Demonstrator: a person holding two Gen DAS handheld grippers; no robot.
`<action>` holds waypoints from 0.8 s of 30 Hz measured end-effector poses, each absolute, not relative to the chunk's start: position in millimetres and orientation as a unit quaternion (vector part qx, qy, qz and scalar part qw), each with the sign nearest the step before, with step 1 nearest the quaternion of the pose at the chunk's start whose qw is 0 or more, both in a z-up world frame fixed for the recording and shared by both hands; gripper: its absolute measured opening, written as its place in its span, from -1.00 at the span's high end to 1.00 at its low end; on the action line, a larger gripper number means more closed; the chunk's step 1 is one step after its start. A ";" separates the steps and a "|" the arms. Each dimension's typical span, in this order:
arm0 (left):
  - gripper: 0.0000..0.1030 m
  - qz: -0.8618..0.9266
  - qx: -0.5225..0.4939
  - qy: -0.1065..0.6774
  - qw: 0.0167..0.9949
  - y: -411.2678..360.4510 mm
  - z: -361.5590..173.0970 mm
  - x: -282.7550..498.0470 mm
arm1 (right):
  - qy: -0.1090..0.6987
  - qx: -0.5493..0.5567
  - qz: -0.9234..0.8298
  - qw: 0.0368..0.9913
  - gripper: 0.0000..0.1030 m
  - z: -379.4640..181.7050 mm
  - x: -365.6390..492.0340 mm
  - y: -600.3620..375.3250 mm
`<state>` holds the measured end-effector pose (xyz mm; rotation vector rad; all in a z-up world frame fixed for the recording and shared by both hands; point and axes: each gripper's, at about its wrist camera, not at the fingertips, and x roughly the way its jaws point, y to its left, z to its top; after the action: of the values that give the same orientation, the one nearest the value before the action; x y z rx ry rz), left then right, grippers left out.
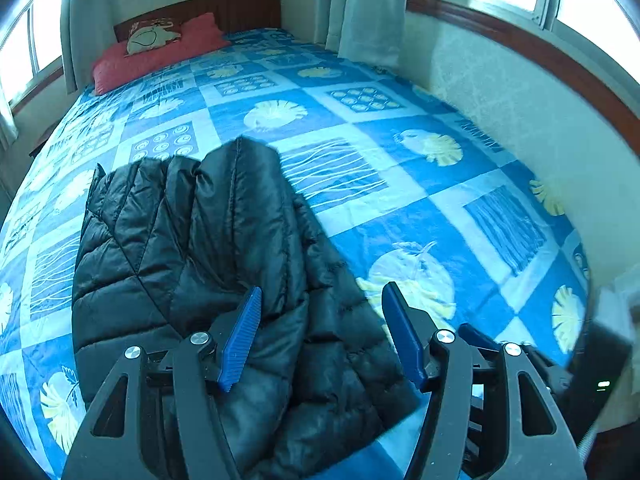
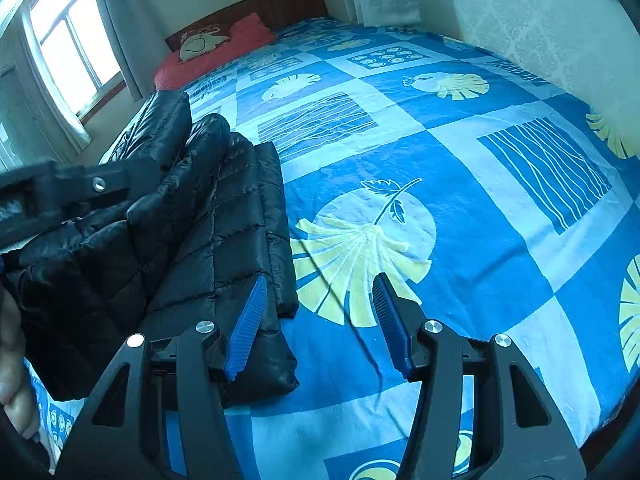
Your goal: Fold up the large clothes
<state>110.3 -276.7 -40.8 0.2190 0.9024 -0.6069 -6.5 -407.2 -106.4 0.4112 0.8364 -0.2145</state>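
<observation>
A black quilted puffer jacket (image 1: 208, 248) lies folded in a bundle on the blue patterned bedspread (image 1: 400, 184). My left gripper (image 1: 320, 320) is open and hovers just above the jacket's near right part, holding nothing. In the right wrist view the jacket (image 2: 192, 248) lies at the left. My right gripper (image 2: 318, 312) is open and empty beside the jacket's right edge, above the bedspread (image 2: 460, 200). The left gripper's black frame (image 2: 72, 192) reaches in over the jacket from the left.
A red pillow (image 1: 160, 54) with a cream cushion lies at the wooden headboard (image 1: 240, 8). The wall (image 1: 520, 112) runs along the bed's right side. Windows and curtains (image 1: 360, 4) stand behind. A hand (image 2: 12, 360) shows at the left edge.
</observation>
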 end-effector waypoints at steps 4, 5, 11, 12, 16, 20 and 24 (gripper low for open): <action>-0.21 -0.318 0.108 0.410 0.848 -280.7 -23.3 94.5 | 0.400 0.198 -0.107 0.888 -0.06 -103.4 -10.6 -409.4; -0.21 -0.323 0.110 0.401 0.850 -281.4 -19.3 90.0 | 0.399 0.198 -0.108 0.889 -0.06 -101.9 -11.4 -410.3; -0.21 -0.301 0.124 0.366 0.872 -264.9 -8.1 81.9 | 0.393 0.191 -0.107 0.893 -0.06 -93.6 -11.5 -405.1; -0.21 -0.298 0.119 0.366 0.873 -259.0 -6.8 82.9 | 0.393 0.189 -0.105 0.894 -0.06 -92.3 -10.5 -403.2; -0.21 -0.280 0.097 0.360 0.885 -229.2 1.1 89.5 | 0.390 0.178 -0.097 0.898 -0.06 -84.1 -5.1 -391.3; -0.21 -0.253 0.076 0.356 0.896 -194.8 6.1 100.0 | 0.388 0.166 -0.087 0.902 -0.06 -75.4 3.3 -375.6; -0.21 -0.223 0.045 0.357 0.906 -151.0 4.9 113.3 | 0.384 0.154 -0.075 0.907 -0.06 -62.7 15.6 -359.6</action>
<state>113.3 -151.0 4.9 0.0931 0.7375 -0.4600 15.6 -359.6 -62.7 0.3176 0.7930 -0.1548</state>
